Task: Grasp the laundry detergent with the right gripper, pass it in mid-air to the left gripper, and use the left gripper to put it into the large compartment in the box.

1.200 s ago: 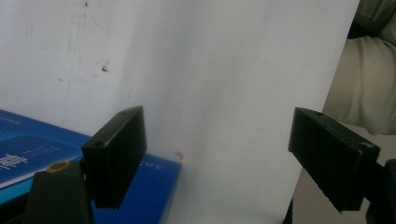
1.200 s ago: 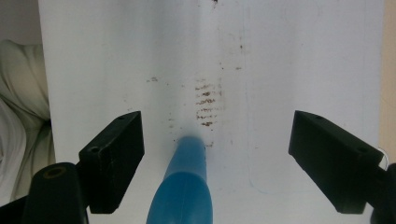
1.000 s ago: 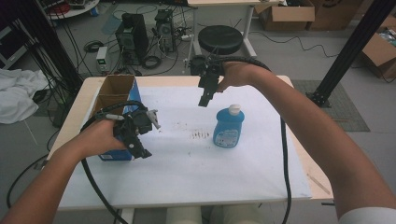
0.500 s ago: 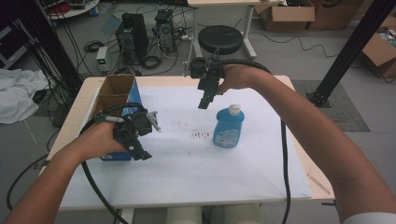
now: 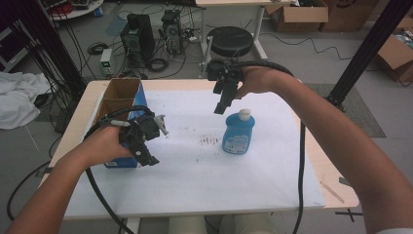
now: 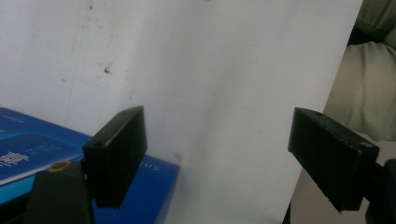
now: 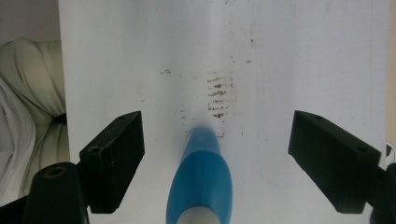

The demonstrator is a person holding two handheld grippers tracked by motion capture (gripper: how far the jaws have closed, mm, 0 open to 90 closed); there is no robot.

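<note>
A blue bottle with a white cap (image 5: 238, 131) stands upright right of the table's middle. My right gripper (image 5: 222, 105) hangs in the air just up and left of its cap, jaws open and pointing down. From that gripper's own view the bottle (image 7: 200, 179) rises between the spread jaws without touching them. A blue cardboard box (image 5: 118, 113) with an open top stands at the left. My left gripper (image 5: 146, 158) sits open by the box's near right corner, one jaw next to the blue box wall (image 6: 32, 151).
A white sheet (image 5: 204, 175) covers the table, with brown smudges (image 5: 210, 141) left of the bottle. Black cables trail from both grippers. Beyond the table stand a black stool (image 5: 229, 41), computer towers and cardboard boxes on the floor.
My left gripper has dropped slightly toward the table's near side beside the box. The right gripper has barely moved above the bottle.
</note>
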